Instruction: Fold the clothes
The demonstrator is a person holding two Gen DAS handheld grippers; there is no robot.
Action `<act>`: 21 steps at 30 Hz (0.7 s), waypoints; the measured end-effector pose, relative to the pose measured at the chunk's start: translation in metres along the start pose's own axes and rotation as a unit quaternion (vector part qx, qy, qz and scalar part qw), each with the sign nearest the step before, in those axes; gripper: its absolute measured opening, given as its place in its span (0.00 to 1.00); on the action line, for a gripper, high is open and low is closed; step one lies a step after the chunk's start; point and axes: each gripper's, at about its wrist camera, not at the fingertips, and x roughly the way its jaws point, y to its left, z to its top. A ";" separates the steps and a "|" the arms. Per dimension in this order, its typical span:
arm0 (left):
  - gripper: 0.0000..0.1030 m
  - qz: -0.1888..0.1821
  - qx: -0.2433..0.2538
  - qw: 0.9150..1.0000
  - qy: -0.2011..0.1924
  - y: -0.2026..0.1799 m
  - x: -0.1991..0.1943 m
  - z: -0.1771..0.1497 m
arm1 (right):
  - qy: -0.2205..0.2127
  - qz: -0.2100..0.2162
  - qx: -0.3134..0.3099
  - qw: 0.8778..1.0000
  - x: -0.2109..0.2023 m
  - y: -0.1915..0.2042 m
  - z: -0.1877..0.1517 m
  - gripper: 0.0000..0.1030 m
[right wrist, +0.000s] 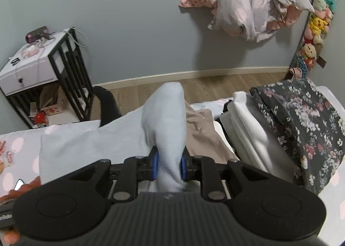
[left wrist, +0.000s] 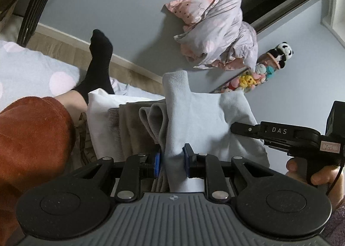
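A light blue garment (left wrist: 200, 120) lies bunched over a pile of clothes on the bed. In the left wrist view my left gripper (left wrist: 171, 163) is shut on a fold of it, blue pads (left wrist: 157, 163) pressing from both sides. A grey ribbed garment (left wrist: 151, 116) lies just left of that fold. My right gripper (left wrist: 235, 127) comes in from the right, its tip against the same cloth, a hand (left wrist: 301, 170) on its handle. In the right wrist view the right gripper (right wrist: 169, 166) is shut on a raised ridge of the light blue garment (right wrist: 166, 116).
A beige garment (right wrist: 200, 131), a white folded stack (right wrist: 248, 131) and a dark floral garment (right wrist: 301, 120) lie to the right on the bed. A person's leg in a black sock (left wrist: 97, 62) stretches ahead. A nightstand (right wrist: 43, 69) stands at the left; bedding (right wrist: 248, 4) hangs behind.
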 end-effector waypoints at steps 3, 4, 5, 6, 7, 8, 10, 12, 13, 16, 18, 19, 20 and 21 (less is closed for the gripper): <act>0.23 0.000 -0.008 1.000 0.004 0.005 0.002 -0.001 | -0.014 -0.014 0.025 1.000 0.003 -0.007 -0.002 0.36; 0.23 -0.001 -0.009 1.000 0.004 0.005 0.001 -0.003 | -0.024 -0.021 0.033 0.999 0.001 -0.009 -0.002 0.39; 0.23 -0.002 -0.008 1.000 0.005 0.005 0.001 -0.003 | -0.035 -0.028 0.042 0.998 -0.002 -0.010 -0.002 0.39; 0.24 -0.003 -0.008 1.000 0.006 0.004 0.001 -0.003 | -0.044 -0.029 0.051 0.997 -0.007 -0.012 -0.003 0.39; 0.24 -0.002 -0.009 1.000 0.007 0.004 0.001 -0.004 | -0.052 -0.029 0.061 0.996 -0.013 -0.013 -0.004 0.38; 0.24 0.000 -0.011 1.000 0.007 0.003 0.001 -0.004 | -0.059 -0.029 0.065 0.996 -0.020 -0.013 -0.009 0.38; 0.24 0.000 -0.016 1.000 0.009 0.003 0.000 -0.004 | -0.075 -0.031 0.068 0.994 -0.036 -0.013 -0.022 0.38; 0.24 0.000 -0.019 1.000 0.012 0.004 0.000 -0.004 | -0.085 -0.033 0.071 0.993 -0.051 -0.014 -0.036 0.47; 0.24 0.001 -0.018 1.000 0.012 0.004 0.000 -0.004 | -0.083 -0.035 0.079 0.993 -0.056 -0.018 -0.047 0.58; 0.24 0.002 -0.017 1.000 0.012 0.004 0.001 -0.004 | -0.076 -0.041 0.139 0.986 -0.062 -0.039 -0.080 0.61; 0.24 0.002 -0.017 1.000 0.011 0.004 0.001 -0.004 | -0.075 -0.031 0.193 0.978 -0.062 -0.055 -0.100 0.61; 0.24 0.003 -0.016 1.000 0.011 0.004 0.001 -0.004 | -0.079 -0.021 0.220 0.972 -0.059 -0.062 -0.107 0.62; 0.24 0.003 -0.016 1.000 0.011 0.004 0.000 -0.004 | -0.084 -0.011 0.246 0.966 -0.055 -0.068 -0.115 0.64; 0.24 0.003 -0.016 1.000 0.011 0.004 0.000 -0.003 | -0.087 0.000 0.266 0.960 -0.051 -0.073 -0.119 0.65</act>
